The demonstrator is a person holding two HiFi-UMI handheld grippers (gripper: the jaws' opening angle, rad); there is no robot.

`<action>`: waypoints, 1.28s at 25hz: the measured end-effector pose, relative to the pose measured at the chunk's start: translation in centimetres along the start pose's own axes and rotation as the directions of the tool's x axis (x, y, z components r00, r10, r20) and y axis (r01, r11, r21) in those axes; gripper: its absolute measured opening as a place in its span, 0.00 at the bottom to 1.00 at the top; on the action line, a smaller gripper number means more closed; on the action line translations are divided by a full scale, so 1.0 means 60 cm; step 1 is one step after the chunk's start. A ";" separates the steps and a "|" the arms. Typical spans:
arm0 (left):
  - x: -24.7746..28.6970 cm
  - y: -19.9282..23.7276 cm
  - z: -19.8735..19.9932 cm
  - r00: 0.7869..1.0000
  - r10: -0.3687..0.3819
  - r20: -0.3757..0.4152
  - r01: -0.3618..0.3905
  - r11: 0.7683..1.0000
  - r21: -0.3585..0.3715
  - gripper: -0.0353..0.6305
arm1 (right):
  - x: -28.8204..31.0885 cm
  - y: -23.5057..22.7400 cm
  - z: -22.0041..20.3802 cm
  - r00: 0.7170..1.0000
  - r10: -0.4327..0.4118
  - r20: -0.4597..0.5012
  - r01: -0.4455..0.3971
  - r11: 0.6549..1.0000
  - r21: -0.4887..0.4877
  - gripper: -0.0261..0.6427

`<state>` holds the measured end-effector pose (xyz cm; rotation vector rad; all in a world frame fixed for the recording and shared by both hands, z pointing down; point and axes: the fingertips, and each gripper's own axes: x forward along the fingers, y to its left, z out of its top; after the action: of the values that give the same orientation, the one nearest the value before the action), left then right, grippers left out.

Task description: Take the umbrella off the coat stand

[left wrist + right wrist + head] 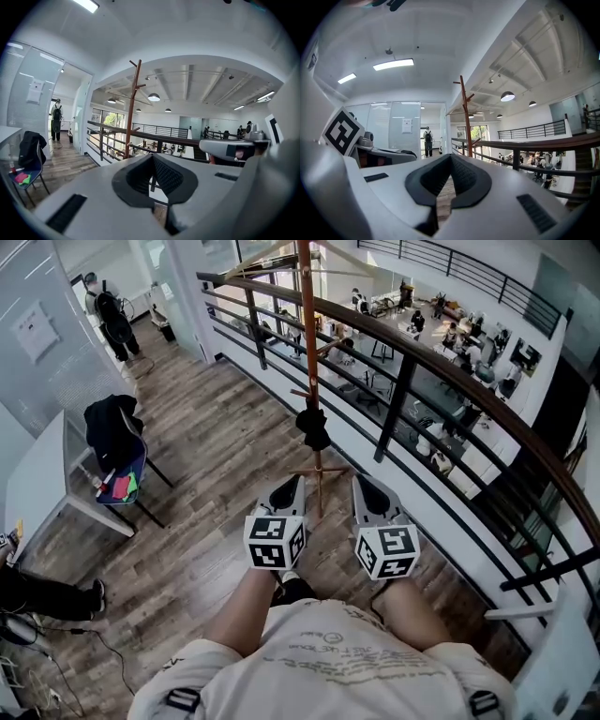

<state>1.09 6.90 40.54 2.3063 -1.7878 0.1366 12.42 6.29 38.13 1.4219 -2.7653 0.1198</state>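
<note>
In the head view the black folded umbrella [314, 427] hangs low on the wooden coat stand [307, 324], against its pole and just above a pair of short pegs, with its long axis seemingly running down along the pole. It lies straight ahead of both claws. The left gripper [298, 480] sits nearly in line with it and looks the nearer one; the right gripper [360, 480] is a little off to the side. Both are well short of it, with the railing [403, 381] just beyond the stand. In the left gripper view the left gripper [152, 157] is clenched tip to tip on nothing. The coat stand [130, 108] rises ahead and left of the tips, and the umbrella cannot be made out. In the right gripper view the right gripper [451, 157] is likewise closed and empty, and the stand [465, 117] is just right of its line.
</note>
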 end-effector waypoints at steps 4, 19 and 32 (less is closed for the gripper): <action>0.029 0.007 -0.008 1.000 -0.007 -0.006 0.007 1.000 0.000 0.06 | 0.021 -0.017 -0.009 1.000 -0.009 0.003 0.009 1.000 0.002 0.04; 0.217 0.072 0.016 0.998 -0.057 -0.028 0.057 0.998 -0.011 0.06 | 0.188 -0.106 -0.009 0.999 -0.035 -0.011 0.035 0.999 -0.031 0.04; 0.384 0.202 0.059 0.994 -0.089 -0.061 0.088 0.996 -0.027 0.06 | 0.390 -0.152 0.006 0.998 -0.048 -0.042 0.047 0.999 -0.013 0.04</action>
<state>-4.93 -18.55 43.26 2.3332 -1.6460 0.1693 6.22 -18.02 39.69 1.4631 -2.6917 0.1298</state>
